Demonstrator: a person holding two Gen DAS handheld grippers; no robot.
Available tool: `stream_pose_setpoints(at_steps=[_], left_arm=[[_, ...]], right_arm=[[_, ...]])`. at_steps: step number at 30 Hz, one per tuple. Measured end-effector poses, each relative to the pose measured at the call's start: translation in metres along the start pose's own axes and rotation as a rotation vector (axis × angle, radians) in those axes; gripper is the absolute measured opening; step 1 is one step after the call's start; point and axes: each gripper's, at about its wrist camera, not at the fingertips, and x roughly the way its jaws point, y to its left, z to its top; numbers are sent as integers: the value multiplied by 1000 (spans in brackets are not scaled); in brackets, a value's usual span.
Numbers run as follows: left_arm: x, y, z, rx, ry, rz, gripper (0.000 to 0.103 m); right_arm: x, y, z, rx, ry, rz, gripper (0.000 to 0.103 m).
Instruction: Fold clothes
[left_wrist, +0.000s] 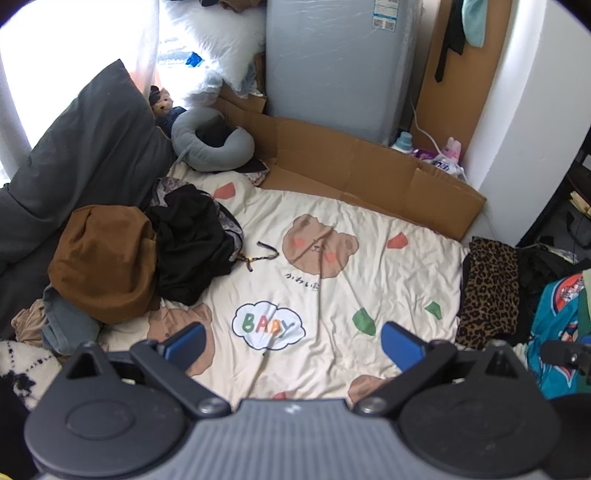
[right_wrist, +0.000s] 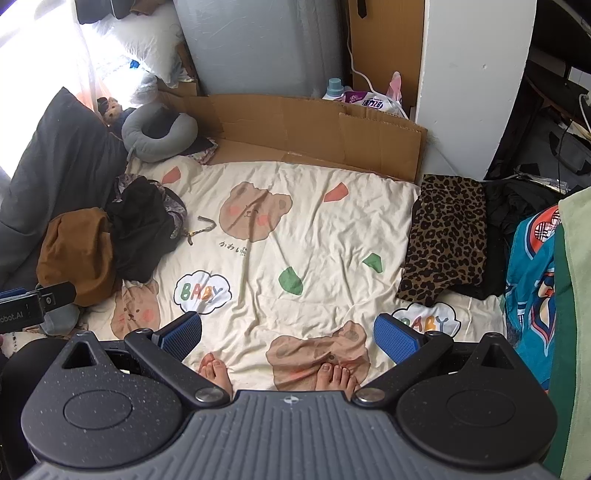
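I hold my left gripper (left_wrist: 291, 341) and right gripper (right_wrist: 288, 332) spread wide and empty over the bare middle of the bear-print quilt (left_wrist: 332, 229), my folding space. The unfolded heap (left_wrist: 147, 254) waits mid-left; the folded leopard-print piece (right_wrist: 447, 236) sits right. My toes (right_wrist: 334, 374) crowd the bottom edge.
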Motion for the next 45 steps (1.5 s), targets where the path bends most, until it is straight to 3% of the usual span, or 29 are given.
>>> stream_pose_setpoints(at_steps=[45], left_arm=[[2, 0, 0, 3, 1, 10, 102]], right_arm=[[0, 0, 1, -8, -7, -4, 102]])
